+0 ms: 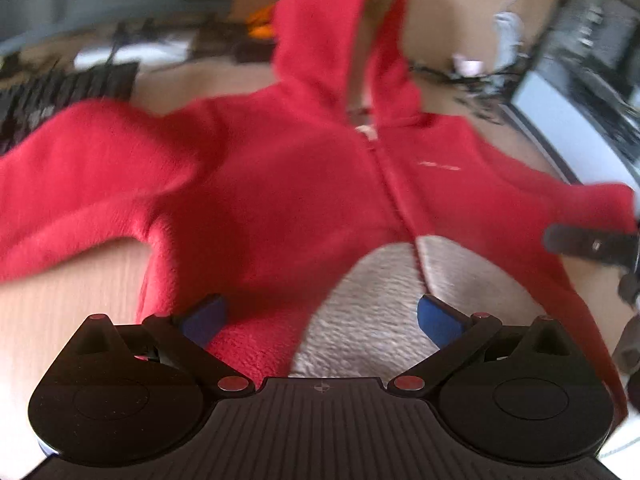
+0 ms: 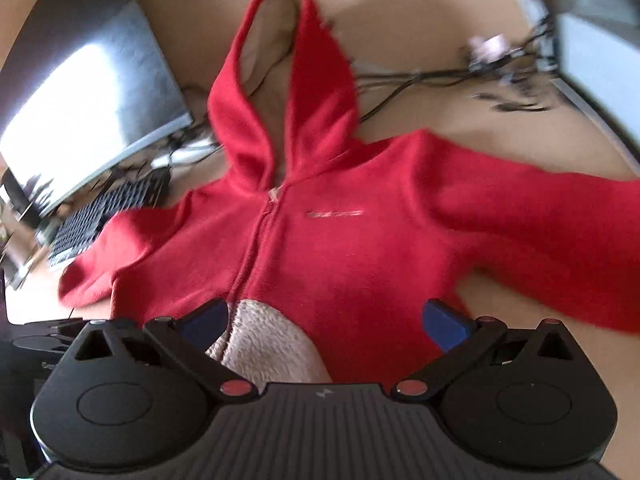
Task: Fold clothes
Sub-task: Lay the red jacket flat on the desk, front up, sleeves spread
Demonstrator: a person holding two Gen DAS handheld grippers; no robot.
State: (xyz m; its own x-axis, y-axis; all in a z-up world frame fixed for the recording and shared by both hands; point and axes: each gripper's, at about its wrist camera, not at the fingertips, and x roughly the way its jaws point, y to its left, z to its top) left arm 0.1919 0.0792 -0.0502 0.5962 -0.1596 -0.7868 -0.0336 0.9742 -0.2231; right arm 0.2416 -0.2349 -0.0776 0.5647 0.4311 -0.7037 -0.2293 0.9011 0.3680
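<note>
A red fleece hooded onesie lies front-up on the wooden desk, zipper closed, with a cream belly patch. Its hood points away and both sleeves spread out sideways. My left gripper hovers open over the lower body, its blue pads either side of the red fabric and the patch. In the right wrist view the same onesie fills the middle, and my right gripper is open above the patch and the red fabric beside it. Part of the right gripper shows as a dark shape at the left view's right edge.
A black keyboard and a monitor stand left of the onesie. Cables and small clutter lie beyond the hood at the right. Another screen stands at the right. Bare desk shows around the hood.
</note>
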